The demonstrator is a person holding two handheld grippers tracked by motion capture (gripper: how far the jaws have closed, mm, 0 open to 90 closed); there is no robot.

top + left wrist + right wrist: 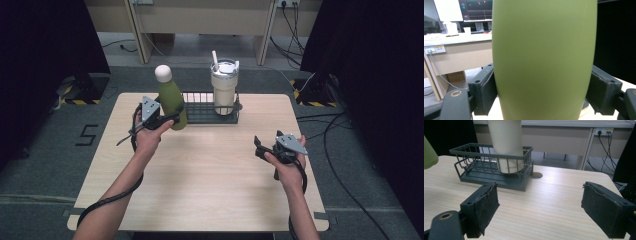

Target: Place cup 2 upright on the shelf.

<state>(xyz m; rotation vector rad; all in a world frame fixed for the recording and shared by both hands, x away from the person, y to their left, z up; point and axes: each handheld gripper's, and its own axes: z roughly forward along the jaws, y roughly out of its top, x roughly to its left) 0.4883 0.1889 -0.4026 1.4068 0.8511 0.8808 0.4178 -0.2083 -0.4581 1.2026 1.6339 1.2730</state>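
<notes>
A green bottle [170, 97] with a cream cap leans slightly, just left of the dark wire basket [200, 117]. My left gripper [175, 119] is shut on its lower body. In the left gripper view the bottle [544, 60] sits between the pads [487, 92], which press on both its sides; its base is hidden. A cream tumbler [224, 87] with lid and straw stands in the basket's right end. My right gripper [260, 147] hovers over the table's right side. In its own view the right gripper [540, 212] is open with nothing between its jaws, and faces the basket [474, 150] and tumbler [507, 145].
The wooden table [210, 185] has bare surface between the two hands and toward the front. A round cable hole [536, 175] lies just right of the basket. Desks, cables and black curtains stand beyond the table.
</notes>
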